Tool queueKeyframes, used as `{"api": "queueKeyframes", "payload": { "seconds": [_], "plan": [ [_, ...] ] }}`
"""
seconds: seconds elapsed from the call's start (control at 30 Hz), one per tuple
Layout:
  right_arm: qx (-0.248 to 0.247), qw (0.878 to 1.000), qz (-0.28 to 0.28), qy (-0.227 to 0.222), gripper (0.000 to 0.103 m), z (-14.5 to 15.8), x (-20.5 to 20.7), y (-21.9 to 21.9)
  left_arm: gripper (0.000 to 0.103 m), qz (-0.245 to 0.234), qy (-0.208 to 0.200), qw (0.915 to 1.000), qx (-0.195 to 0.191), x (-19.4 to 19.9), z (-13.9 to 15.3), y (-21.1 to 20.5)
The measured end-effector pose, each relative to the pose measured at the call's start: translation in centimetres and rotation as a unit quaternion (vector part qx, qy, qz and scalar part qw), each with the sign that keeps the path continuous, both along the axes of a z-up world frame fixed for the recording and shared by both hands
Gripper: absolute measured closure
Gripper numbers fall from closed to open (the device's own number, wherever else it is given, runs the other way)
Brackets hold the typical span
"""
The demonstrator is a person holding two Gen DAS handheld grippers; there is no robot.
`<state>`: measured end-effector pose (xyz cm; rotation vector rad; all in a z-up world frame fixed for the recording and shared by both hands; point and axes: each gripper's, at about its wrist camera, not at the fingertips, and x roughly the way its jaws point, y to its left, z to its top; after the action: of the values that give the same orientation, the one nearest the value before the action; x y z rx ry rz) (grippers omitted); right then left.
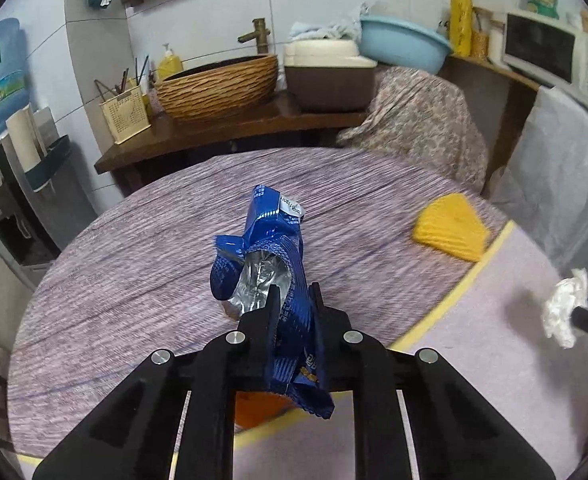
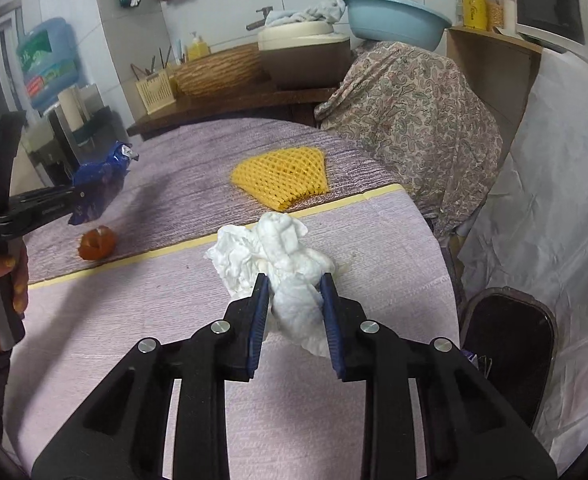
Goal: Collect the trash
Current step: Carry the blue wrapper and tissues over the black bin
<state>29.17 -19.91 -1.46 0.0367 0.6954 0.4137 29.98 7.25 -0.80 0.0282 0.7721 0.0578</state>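
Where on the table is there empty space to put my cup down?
The near pale cloth, this side of the yellow tape stripe, is bare. So is the far striped half behind the yellow foam net. It is crowded around the orange peel, and where the tongs hold the blue wrapper and white tissue.

Round table, covered in a purple-grey streaked cloth. Near part carries a paler lilac mat; its far edge runs along a yellow tape strip. On the streaked cloth, well past the strip toward the table's far right edge: yellow foam net, lying flat. Just beyond the strip at left: orange peel.
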Motion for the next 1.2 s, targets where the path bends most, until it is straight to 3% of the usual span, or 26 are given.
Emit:
{"api": "queueKeyframes", "payload": {
  "seconds": [0.13,0.33,0.5,0.67,0.8,0.9,1.2],
  "plan": [
    [0.016,1.0,-0.005,-0.012,0.076,0.1,-2.4,-1.4,0.088,-0.041,-0.009,0.9983,-0.039,-2.6,0.4,-3.1],
    [0.031,0.999,-0.035,-0.028,0.076,-0.9,-6.9,-5.3,0.088,-0.127,-0.003,0.9889,-0.077,-6.6,-0.6,-10.2],
    [0.036,0.993,-0.108,-0.036,0.076,-2.8,-10.4,-11.2,0.088,-0.194,0.018,0.9769,-0.087,-8.1,-1.8,-16.7],
    [0.075,0.98,-0.184,-0.005,0.076,-5.9,-12.2,-18.2,0.088,-0.245,0.028,0.9649,-0.091,-8.6,-2.2,-22.3],
    [0.031,0.968,-0.25,0.009,0.076,-9.2,-11.8,-21.7,0.088,-0.271,0.048,0.9541,-0.118,-8.3,-2.6,-26.0],
    [0.049,0.965,-0.255,0.042,0.076,-12.1,-10.6,-23.5,0.088,-0.285,0.048,0.9503,-0.114,-8.2,-3.0,-28.6],
    [0.036,0.957,-0.271,0.092,0.075,-18.6,-5.9,-24.6,0.088,-0.309,0.074,0.9431,-0.098,-8.0,-5.2,-33.5]
  ]
}}
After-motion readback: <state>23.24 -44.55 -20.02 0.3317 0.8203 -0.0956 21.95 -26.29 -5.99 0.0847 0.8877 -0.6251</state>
